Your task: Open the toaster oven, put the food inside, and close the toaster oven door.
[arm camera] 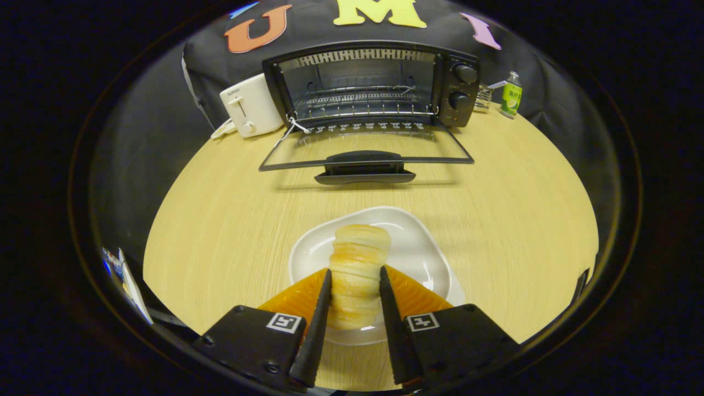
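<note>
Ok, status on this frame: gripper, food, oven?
Gripper shut on bread roll, over white plate. Toaster oven door down, rack bare. Table path ahead unobstructed.

hidden: near end of ridged pale bread roll (356, 269), behind gripper (355, 278) fingers | too small: small green bottle (511, 96) label

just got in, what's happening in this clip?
A person is working handheld tongs at a pale wooden table. The tongs sit closed around a ridged, golden-white bread roll over a white plate, both fingers against its sides. Whether the roll has left the plate is hard to tell. Beyond it, the black toaster oven already has its glass door folded down flat, wire rack bare. Loading the roll and closing the door remain.
</note>
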Demonstrator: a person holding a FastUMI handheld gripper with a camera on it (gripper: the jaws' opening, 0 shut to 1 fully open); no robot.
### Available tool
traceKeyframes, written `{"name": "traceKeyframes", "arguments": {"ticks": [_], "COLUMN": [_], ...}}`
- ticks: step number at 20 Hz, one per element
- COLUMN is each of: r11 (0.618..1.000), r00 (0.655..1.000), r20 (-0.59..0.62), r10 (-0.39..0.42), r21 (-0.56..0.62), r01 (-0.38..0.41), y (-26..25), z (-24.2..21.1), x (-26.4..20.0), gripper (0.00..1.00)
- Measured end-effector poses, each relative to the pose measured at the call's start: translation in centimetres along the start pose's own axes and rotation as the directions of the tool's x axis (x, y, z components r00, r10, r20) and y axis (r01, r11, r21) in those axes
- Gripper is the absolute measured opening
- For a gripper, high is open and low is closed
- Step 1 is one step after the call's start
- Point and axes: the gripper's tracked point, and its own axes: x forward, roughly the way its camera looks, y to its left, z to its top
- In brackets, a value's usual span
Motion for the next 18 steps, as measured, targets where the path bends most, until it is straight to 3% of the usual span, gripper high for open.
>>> {"name": "traceKeyframes", "arguments": {"ticks": [5,7,12,18], "r11": [0.996,0.987,0.936,0.859], "r00": [0.999,0.998,0.993,0.979], "r20": [-0.022,-0.006,0.055,0.178], "r10": [0.037,0.055,0.103,0.103], "r21": [0.085,0.151,0.333,0.480], "r01": [-0.035,-0.053,-0.115,-0.178], "y": [-0.2,-0.6,-0.9,-0.5], "z": [0.8,1.7,5.8,14.8], "x": [-0.2,-0.9,-2.6,-1.6], "gripper": [0.31,0.27,0.24,0.24]}}
